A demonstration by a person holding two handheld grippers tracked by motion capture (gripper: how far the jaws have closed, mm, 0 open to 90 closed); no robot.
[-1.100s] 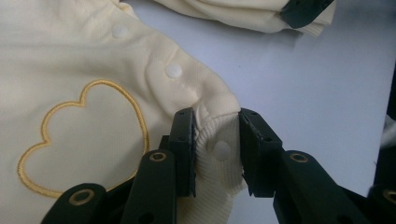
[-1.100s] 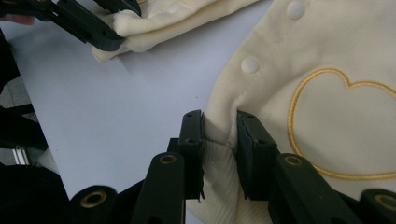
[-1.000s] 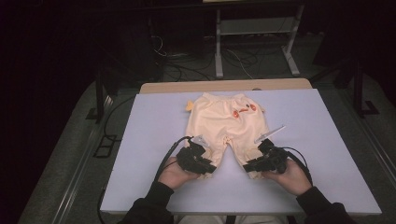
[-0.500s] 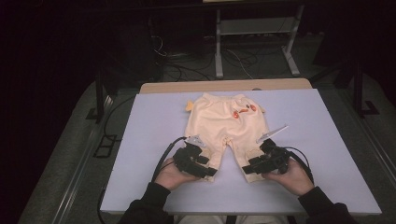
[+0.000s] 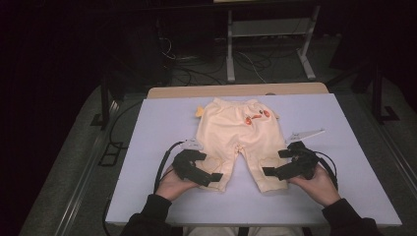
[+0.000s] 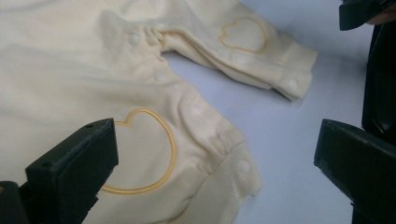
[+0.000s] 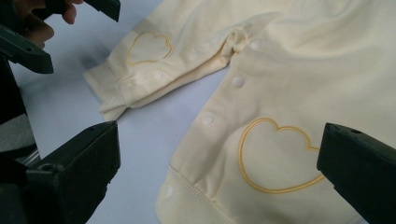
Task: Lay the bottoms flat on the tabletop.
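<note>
My left gripper [image 5: 204,173] has just been opening its jaws; they stand spread wide with nothing pinched, one jaw above the leg cuff of the pale yellow cotton baby trousers [image 5: 238,140], beside an embroidered yellow heart outline [image 6: 142,151]. My right gripper [image 5: 281,167] has likewise just been opening and stands spread over the other leg cuff, its pads clear of the cloth. A row of white snap buttons [image 7: 238,81] runs along the inner legs. The trousers lie flat, waistband away from me, in the middle of the light lavender table top [image 5: 157,128].
</note>
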